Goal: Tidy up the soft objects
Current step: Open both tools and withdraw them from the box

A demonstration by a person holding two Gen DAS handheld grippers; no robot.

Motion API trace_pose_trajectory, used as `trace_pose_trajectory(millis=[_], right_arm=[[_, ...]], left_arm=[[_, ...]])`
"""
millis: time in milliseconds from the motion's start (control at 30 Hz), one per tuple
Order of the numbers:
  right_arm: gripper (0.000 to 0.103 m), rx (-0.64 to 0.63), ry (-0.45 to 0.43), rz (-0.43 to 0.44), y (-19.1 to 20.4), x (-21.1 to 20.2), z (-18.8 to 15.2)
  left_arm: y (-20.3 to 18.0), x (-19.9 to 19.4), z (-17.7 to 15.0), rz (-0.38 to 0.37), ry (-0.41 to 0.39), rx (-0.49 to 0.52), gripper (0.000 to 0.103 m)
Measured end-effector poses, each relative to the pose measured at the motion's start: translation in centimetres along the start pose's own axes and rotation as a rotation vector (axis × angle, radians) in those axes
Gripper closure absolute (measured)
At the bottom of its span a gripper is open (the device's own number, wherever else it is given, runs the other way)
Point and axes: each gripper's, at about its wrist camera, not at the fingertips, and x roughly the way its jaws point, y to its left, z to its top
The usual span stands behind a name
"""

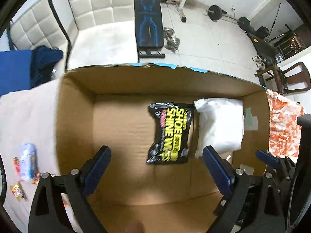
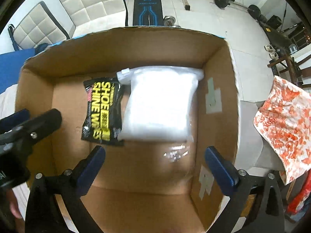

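Both grippers spread, empty — left gripper and right gripper above the cardboard box. Shoe shine wipes pack and white bag lie inside, touching. Next, probably — fetch packets from the table.

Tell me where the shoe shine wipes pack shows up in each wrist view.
Left wrist: wipes pack lies on the box floor, right of centre, just ahead of the open left gripper.
Right wrist: wipes pack lies left of centre, beyond the open right gripper's left finger.
Shared landmark: the white bag touching its right edge.
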Motion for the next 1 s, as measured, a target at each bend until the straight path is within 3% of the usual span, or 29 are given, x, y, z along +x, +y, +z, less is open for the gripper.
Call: trace_pose_trajectory(millis=[467, 1000], right_arm=[[0.0, 0.006, -0.154, 0.007, 0.2, -8.5, -9.5], [0.0, 0.05, -0.274, 0.019, -2.0, -17.0, -17.2]], left_arm=[[-2.3, -7.3, -7.7, 0.058, -0.166, 0.055, 0.007], [-4.0, -14.3, -14.2, 0.047, -0.292, 0.078, 0.007]])
